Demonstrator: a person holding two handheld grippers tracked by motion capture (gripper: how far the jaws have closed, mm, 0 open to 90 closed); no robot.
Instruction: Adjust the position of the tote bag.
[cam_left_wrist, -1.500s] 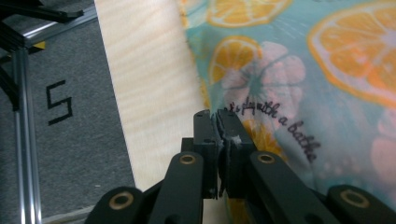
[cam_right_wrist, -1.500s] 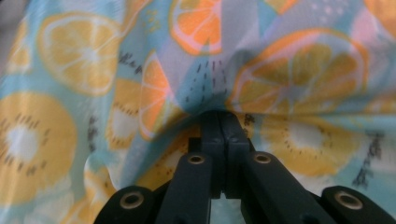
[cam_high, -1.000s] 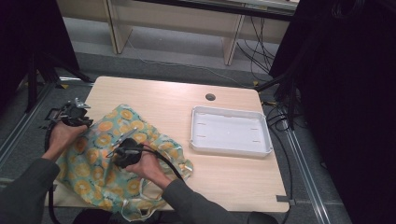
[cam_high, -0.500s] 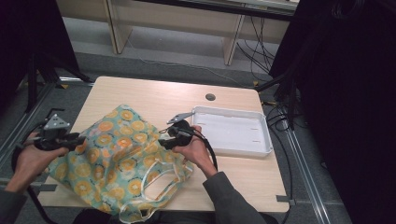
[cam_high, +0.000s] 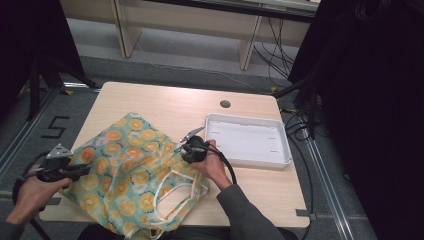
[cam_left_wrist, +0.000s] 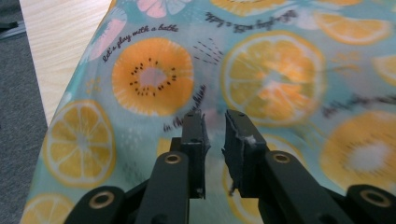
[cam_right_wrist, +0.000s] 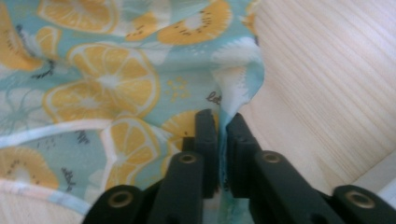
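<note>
Two grippers pinch the fruit-print bag (cam_high: 132, 170): left gripper (cam_high: 82, 170) and right gripper (cam_high: 186, 148) have just clamped their fingers on its opposite edges, beside the white tray (cam_high: 248, 140).

A pale wooden worktop (cam_high: 165, 102) with a round cable hole (cam_high: 225, 104) near its far edge stands on grey carpet floor (cam_high: 200, 50). A black "5" (cam_high: 54, 127) is marked on the floor at its left. Beyond it stand light wooden furniture legs (cam_high: 125, 30), with dark cables (cam_high: 265, 47) trailing beneath. Black curtains (cam_high: 370, 100) hang at the right, and a black tripod (cam_high: 40, 75) stands at the left. Metal rails (cam_high: 325, 200) run along the floor at the right.
</note>
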